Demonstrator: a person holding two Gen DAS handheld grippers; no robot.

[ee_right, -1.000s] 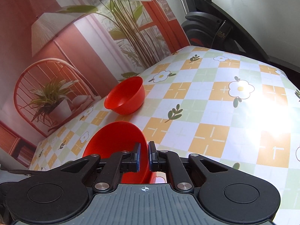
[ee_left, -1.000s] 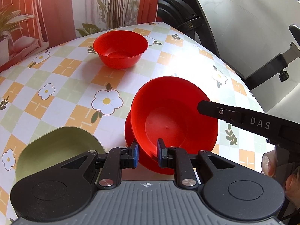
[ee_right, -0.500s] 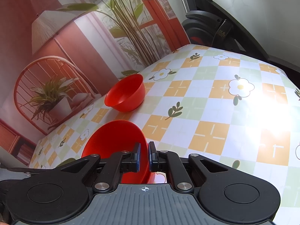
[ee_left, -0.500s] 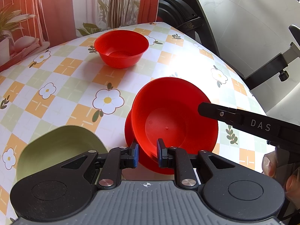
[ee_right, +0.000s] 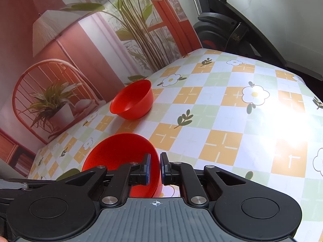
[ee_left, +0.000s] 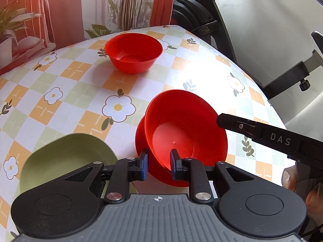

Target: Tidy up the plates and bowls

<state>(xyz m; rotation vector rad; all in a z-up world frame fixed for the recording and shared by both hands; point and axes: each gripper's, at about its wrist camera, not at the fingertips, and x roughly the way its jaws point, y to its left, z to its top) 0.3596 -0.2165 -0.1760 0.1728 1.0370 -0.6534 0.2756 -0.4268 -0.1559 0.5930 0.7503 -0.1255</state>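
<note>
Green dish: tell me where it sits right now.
In the left wrist view the pale green shallow dish sits on the flowered tablecloth at lower left, left of the left claw and the tilted red plastic bowl.

The red plate (ee_left: 141,139) was largely hidden beneath the tilted red bowl (ee_left: 185,133). The green dish (ee_left: 66,157) was partly covered by the left tongs (ee_left: 157,164) housing. Glare washed out the worktop (ee_right: 290,125) pattern at right.

The tilted red bowl (ee_right: 121,157) in the right tool (ee_right: 155,168) has lifted slightly off the red plate (ee_left: 141,141).
</note>
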